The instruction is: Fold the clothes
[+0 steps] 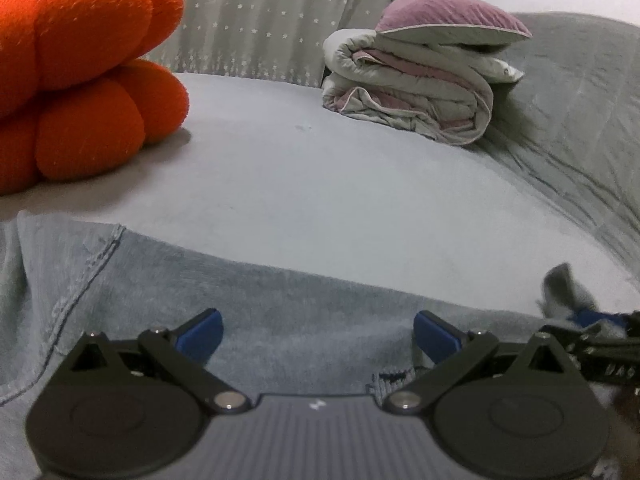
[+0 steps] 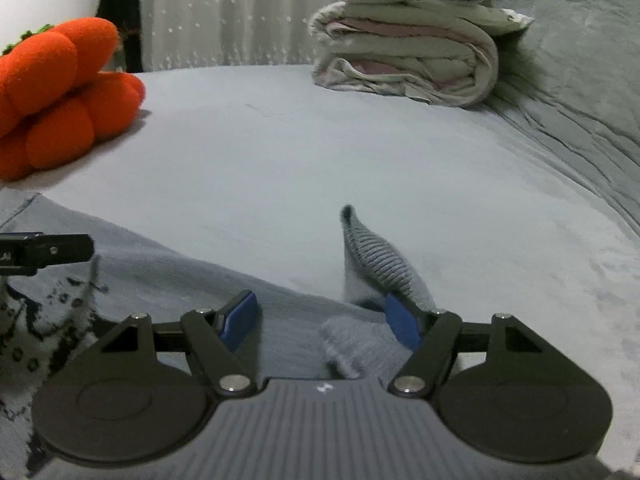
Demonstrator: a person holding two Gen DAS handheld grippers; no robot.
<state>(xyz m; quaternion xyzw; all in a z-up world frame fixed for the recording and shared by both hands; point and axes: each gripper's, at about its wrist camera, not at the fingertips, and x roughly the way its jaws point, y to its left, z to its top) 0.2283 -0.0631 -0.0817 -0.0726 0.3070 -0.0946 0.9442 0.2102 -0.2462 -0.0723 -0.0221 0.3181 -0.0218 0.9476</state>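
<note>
Both wrist cameras sit low and close over the bed (image 1: 320,184), facing its far end; both show the folded quilt (image 2: 408,52).

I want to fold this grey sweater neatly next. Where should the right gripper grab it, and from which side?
Take the ribbed cuff that sticks up off the bed, beside one finger of the right gripper. It stands clear of the flat sweater, so coming in level from the near side, open jaws astride it, should probably catch one layer.

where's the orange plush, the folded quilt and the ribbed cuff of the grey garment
orange plush (image 1: 88,64), left wrist view, on an upper lobe
folded quilt (image 1: 416,92), left wrist view, on its rolled side
ribbed cuff (image 2: 380,260), right wrist view, on the raised striped band
</note>
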